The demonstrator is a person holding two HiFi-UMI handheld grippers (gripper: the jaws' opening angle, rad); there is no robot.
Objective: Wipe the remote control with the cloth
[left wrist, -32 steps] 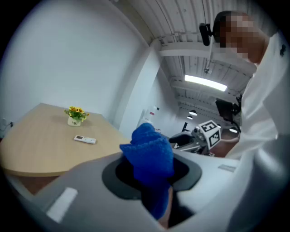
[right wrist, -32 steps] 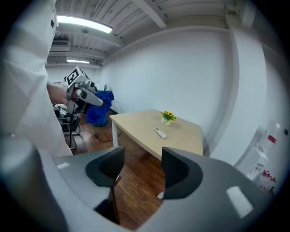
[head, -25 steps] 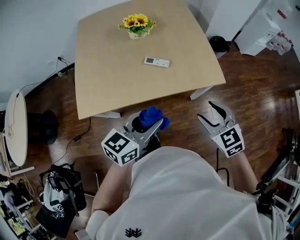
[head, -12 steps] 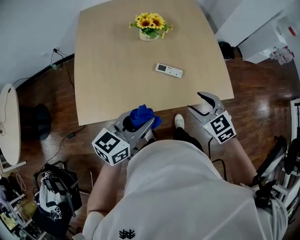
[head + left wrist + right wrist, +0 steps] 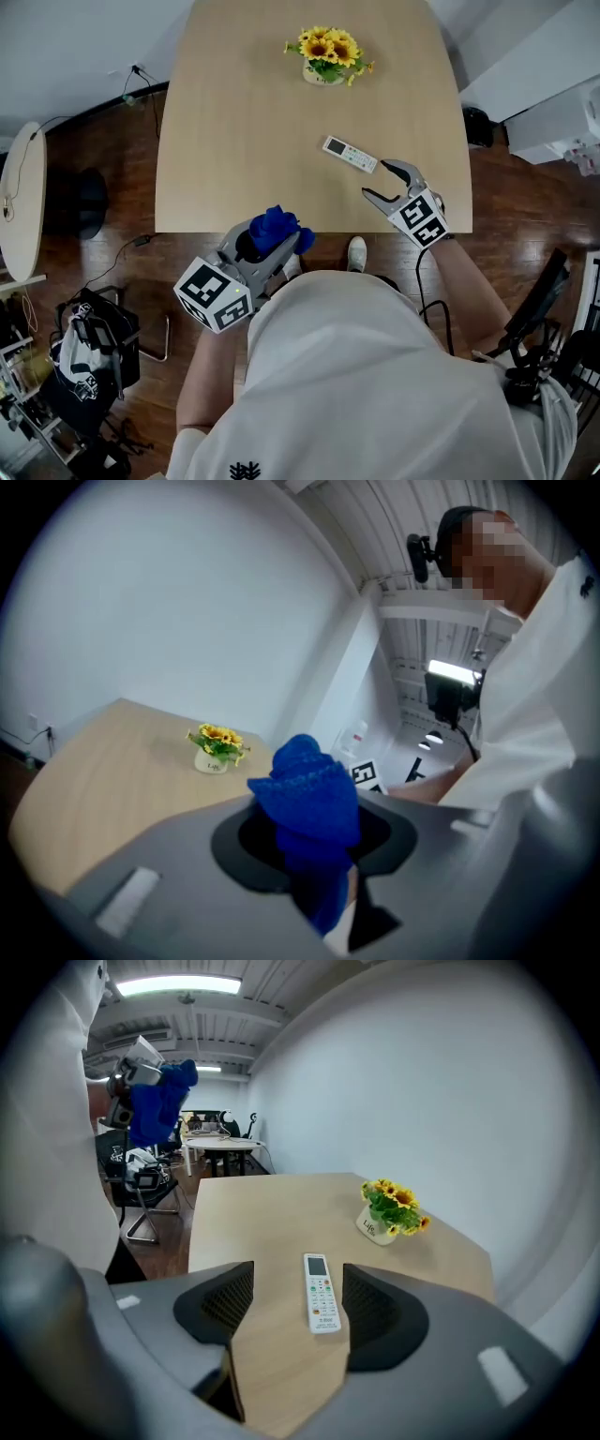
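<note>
Right gripper view shows the right gripper (image 5: pixel 298 1309) spread wide and holding nothing, with the white remote control (image 5: pixel 321 1295) lying flat on the worktop (image 5: pixel 253 1232), seen through the gap. The head view only places that gripper just at 4 o'clock of the remote, and contact with the worktop is unclear. Left gripper view shows the left gripper (image 5: pixel 314 855) pinching the blue cloth (image 5: pixel 307 794), bunched above its jaws, off the worktop's near edge at 7 o'clock of the remote.
</note>
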